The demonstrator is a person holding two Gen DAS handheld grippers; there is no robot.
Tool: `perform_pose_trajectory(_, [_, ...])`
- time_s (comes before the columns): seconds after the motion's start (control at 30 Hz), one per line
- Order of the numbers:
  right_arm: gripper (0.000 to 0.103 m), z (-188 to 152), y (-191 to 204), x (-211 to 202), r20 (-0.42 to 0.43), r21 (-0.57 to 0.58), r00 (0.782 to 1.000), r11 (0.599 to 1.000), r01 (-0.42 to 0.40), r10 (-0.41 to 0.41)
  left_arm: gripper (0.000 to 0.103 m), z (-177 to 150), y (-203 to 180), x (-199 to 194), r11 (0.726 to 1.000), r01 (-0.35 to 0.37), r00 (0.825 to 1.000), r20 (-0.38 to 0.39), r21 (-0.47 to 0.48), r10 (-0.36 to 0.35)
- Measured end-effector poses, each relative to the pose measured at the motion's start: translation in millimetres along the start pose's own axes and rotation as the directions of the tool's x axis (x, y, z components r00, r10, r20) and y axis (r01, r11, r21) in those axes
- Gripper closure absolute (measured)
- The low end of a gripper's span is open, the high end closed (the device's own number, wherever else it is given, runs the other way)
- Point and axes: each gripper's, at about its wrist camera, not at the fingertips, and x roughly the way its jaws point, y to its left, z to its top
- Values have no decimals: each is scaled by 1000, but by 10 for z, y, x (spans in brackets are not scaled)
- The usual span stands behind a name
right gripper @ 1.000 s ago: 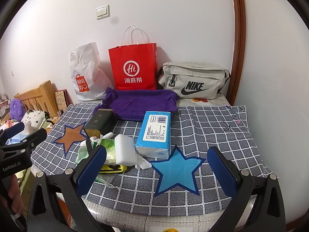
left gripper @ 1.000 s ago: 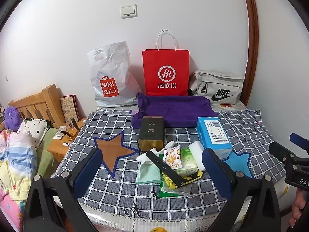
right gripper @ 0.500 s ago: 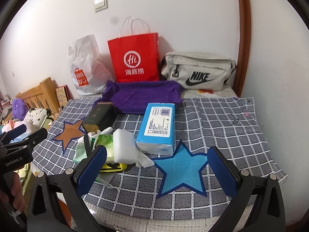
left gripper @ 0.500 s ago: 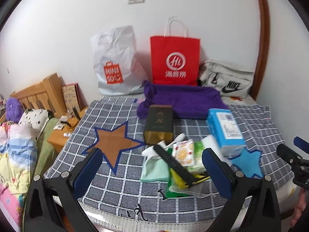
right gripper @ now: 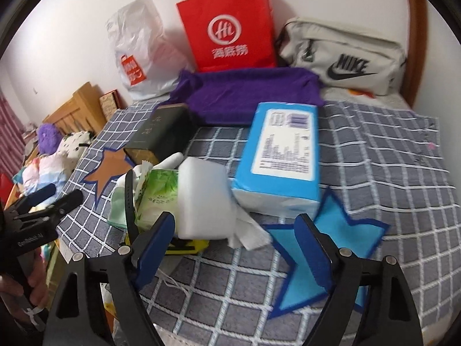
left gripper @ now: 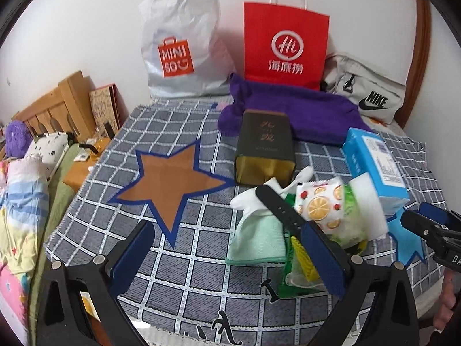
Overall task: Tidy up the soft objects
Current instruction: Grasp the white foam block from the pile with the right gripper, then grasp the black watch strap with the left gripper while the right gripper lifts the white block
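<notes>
Both the left gripper (left gripper: pixel 230 259) and right gripper (right gripper: pixel 239 248) hang spread wide, holding nothing. The right one faces a white sponge block (right gripper: pixel 203 199) beside the blue tissue pack (right gripper: pixel 281 155).

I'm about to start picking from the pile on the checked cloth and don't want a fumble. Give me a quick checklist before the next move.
1. Right gripper open, nothing held: ok.
2. Left gripper open, nothing held: ok.
3. White sponge block ahead of the right fingers, top uncovered: ok.
4. Sponge free of neighbours: not ok; it touches the blue tissue pack and green wipes pack.
5. Black strap lies over the mint cloth: not ok.
6. Destination for soft items: cannot tell.
</notes>
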Motion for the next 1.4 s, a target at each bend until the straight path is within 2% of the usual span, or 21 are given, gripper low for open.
perform_pose_trajectory(0.13, [18, 56, 28, 232, -41, 15, 997, 998, -66, 66, 1, -16, 54, 121, 1000, 15, 1000, -23, -13, -16])
perform_pose_trajectory(0.4, [19, 58, -50, 633, -110, 102, 980, 983, -153, 164, 1, -47, 69, 278, 995, 98, 994, -54, -18, -99])
perform_pose_trajectory(0.43, [21, 54, -57, 666, -112, 109, 978, 980, -164, 176, 1, -46, 59, 298, 994, 108, 992, -58, -19, -108])
perform_pose_trajectory(0.47, [30, 51, -53, 689, -117, 111, 975, 978, -178, 191, 1, -41, 50, 315, 994, 112, 992, -62, -19, -113])
perform_pose_trajectory(0.5, [45, 50, -54, 717, -125, 111, 970, 975, -193, 207, 1, -36, 34, 337, 993, 114, 991, -66, -19, -115])
perform_pose_trajectory(0.53, [49, 49, -54, 745, -135, 114, 964, 970, -214, 228, 1, -29, 20, 358, 993, 118, 990, -70, -19, -119])
perform_pose_trajectory(0.6, [49, 53, -41, 734, -137, 111, 959, 966, -235, 249, 1, -24, -11, 391, 990, 137, 987, -80, -19, -138])
perform_pose_trajectory(0.8, [49, 92, 104, 394, -73, -12, 980, 982, -189, 188, 1, -19, -168, 412, 981, 193, 975, -113, -7, -192])
perform_pose_trajectory(0.93, [49, 37, 103, 186, -37, -83, 995, 991, -100, 97, 5, -27, -257, 439, 979, 202, 970, -134, -13, -202])
perform_pose_trajectory(1.07, [49, -127, -12, 52, -25, -122, 1000, 992, -9, 6, 11, -33, -287, 514, 980, 196, 968, -153, -43, -201])
perform_pose_trajectory(1.17, [49, -252, -153, 15, -35, -122, 998, 992, 40, -44, 22, -34, -283, 588, 975, 210, 961, -165, -78, -221])
perform_pose_trajectory(1.2, [49, -293, -204, 17, -41, -116, 998, 992, 46, -51, 23, -33, -277, 611, 974, 210, 960, -170, -86, -222])
perform_pose_trajectory(1.27, [49, -358, -314, 44, -59, -93, 996, 994, 55, -60, 32, -21, -286, 645, 974, 208, 960, -170, -94, -221])
perform_pose_trajectory(1.37, [49, -417, -410, 121, -83, -69, 994, 996, 58, -64, 54, -3, -299, 711, 969, 219, 956, -175, -113, -237])
perform_pose_trajectory(1.4, [49, -436, -424, 145, -88, -65, 994, 996, 60, -66, 68, -3, -294, 721, 967, 226, 953, -178, -116, -244])
